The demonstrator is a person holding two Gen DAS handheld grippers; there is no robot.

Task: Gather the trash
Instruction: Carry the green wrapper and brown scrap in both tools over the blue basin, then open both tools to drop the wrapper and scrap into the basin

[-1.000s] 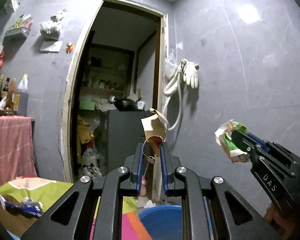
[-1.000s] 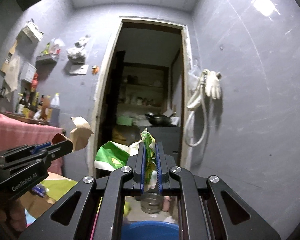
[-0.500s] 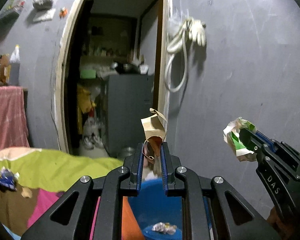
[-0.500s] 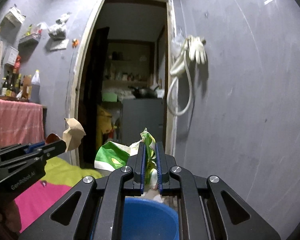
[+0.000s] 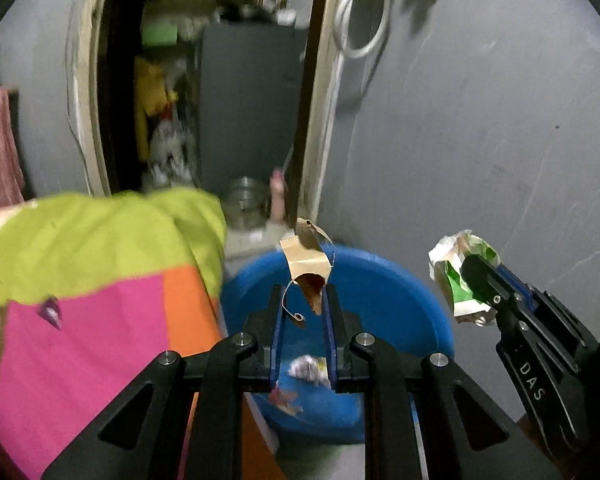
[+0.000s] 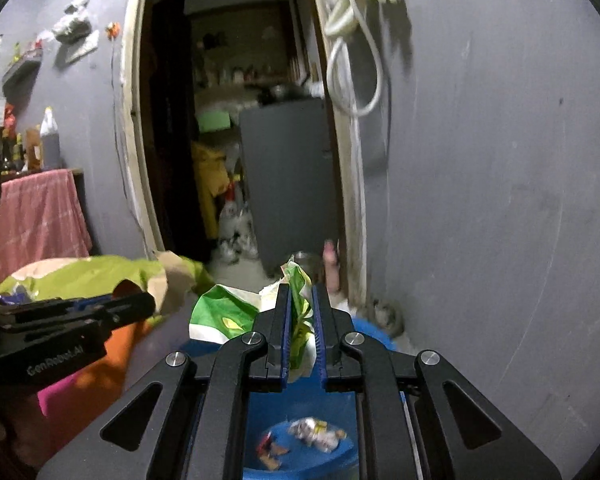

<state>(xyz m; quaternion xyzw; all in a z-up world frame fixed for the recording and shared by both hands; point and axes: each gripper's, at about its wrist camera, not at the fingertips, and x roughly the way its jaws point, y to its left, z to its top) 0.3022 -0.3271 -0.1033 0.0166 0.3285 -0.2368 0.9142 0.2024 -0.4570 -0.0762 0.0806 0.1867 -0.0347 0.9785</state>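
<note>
My left gripper (image 5: 303,292) is shut on a torn brown paper scrap (image 5: 306,258), which sticks up past the fingertips over a blue basin (image 5: 400,280). To its right, my right gripper (image 5: 474,276) is shut on a crumpled green and white wrapper (image 5: 456,280) near the basin's right rim. In the right wrist view the wrapper (image 6: 224,316) bulges out left of the right gripper (image 6: 300,292), the basin (image 6: 374,338) lies below, and the left gripper (image 6: 140,304) reaches in from the left. Crumpled trash (image 6: 316,434) lies on the basin's floor.
A surface draped in green, pink and orange cloth (image 5: 100,248) stands left of the basin. The grey wall (image 5: 480,140) rises close on the right. A steel pot (image 5: 246,204) sits by the open doorway behind. A hose and gloves (image 6: 356,40) hang above.
Both grippers have come down and tipped downward, so the blue basin and the trash in it now show under them. Each still grips its piece.
</note>
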